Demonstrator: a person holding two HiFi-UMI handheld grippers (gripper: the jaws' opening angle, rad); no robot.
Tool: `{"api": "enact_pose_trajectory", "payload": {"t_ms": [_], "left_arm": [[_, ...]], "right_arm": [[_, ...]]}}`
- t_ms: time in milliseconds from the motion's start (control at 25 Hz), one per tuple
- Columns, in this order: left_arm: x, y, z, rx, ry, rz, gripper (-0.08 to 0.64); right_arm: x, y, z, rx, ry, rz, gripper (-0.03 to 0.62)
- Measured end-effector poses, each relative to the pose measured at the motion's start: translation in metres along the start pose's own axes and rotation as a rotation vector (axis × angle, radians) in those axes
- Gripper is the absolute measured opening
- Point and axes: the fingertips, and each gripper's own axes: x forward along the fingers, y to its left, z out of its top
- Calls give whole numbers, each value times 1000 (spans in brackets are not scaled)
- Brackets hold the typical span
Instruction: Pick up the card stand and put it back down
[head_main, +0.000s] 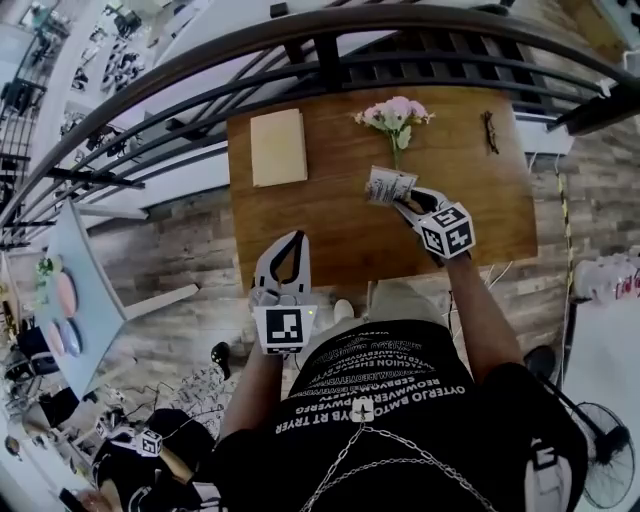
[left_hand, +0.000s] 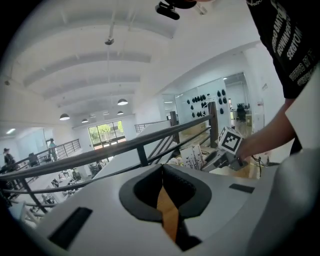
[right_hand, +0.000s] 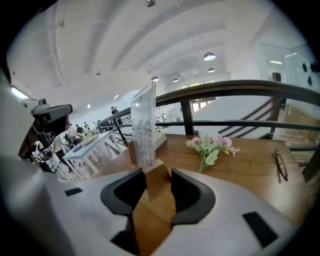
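Card stand (head_main: 388, 185): a small wooden block with a clear sheet rising from it. The sheet carries fine dark print too small to read. In your right gripper view it stands nearly upright in front of the camera; in the head view it looks tipped toward the flowers.
Where it is: over the middle of the wooden table (head_main: 330, 240), just on your side of the flower stems. You cannot tell from these views whether its base touches the tabletop.
Right gripper (head_main: 403, 203): your jaws are pinching the wooden block from both sides, with the pads pressed against it.
Left gripper (head_main: 297, 238): your jaws are pressed together with nothing between them. It is held low at the near edge of the table, well apart from the stand.
Flowers (head_main: 395, 115): a pink bunch with green leaves, lying flat beyond the stand.
Notebook (head_main: 277, 147): pale tan, lying at the table's far left.
Glasses (head_main: 489, 130): lying at the far right, near the railing (head_main: 330, 50).
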Motion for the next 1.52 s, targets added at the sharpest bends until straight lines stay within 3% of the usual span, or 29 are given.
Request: {"api": "enact_pose_trajectory", "payload": {"t_ms": [280,840,1520], "left_arm": [[-15,-2,13,-61,-32,-63,28],[-57,-6,31,-33,-103,-96,28],[-84,-18,43,-22,-147,-131,28]], "right_arm": [[-47,23,26,-40,-54,-21,170],[-112,76,72,-119,-136,-35,170],[-160,111,105,-187,-230,-59,170]]}}
